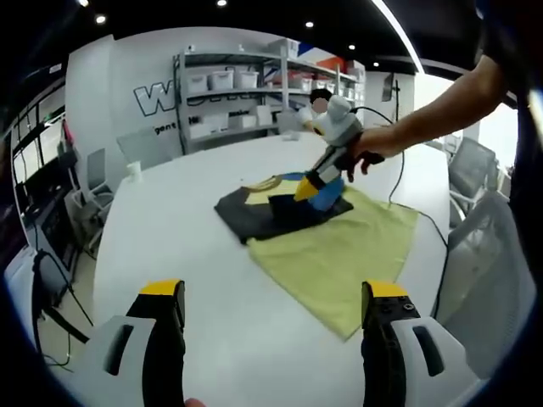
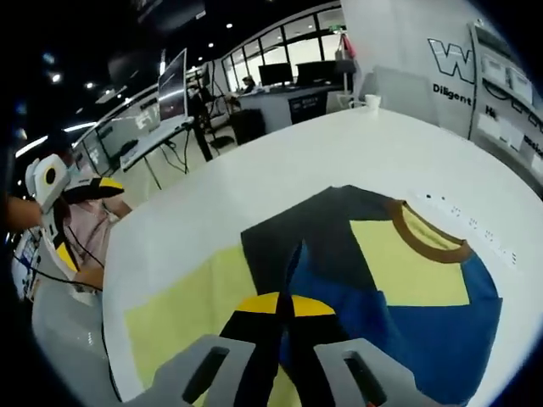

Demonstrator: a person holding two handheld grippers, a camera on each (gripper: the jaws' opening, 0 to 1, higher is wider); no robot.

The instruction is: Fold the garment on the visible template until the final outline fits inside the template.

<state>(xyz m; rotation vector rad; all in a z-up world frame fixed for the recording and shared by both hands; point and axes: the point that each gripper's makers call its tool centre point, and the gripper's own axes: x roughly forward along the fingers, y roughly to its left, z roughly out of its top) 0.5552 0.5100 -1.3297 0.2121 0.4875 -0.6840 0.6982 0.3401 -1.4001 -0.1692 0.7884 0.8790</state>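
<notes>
A T-shirt [image 1: 263, 212] in dark grey, yellow and blue blocks with a brown collar lies on a yellow-green template sheet [image 1: 339, 254] on the white table [image 1: 170, 229]. A person's hand holds my right gripper [image 1: 318, 193] down on the shirt's right side. In the right gripper view its jaws [image 2: 284, 303] are shut on a raised fold of the shirt's blue fabric [image 2: 407, 271], with the template [image 2: 178, 305] to the left. My left gripper [image 1: 273, 292] hangs open above the near table, well short of the sheet, and it also stands open at the table's edge [image 2: 85, 220].
A white cup [image 1: 134, 170] stands at the far left of the table. A yellow cord [image 1: 263, 182] lies just behind the shirt and a black cable [image 1: 399, 178] trails right. Shelves with bins [image 1: 229, 85] and chairs [image 1: 471, 170] ring the table.
</notes>
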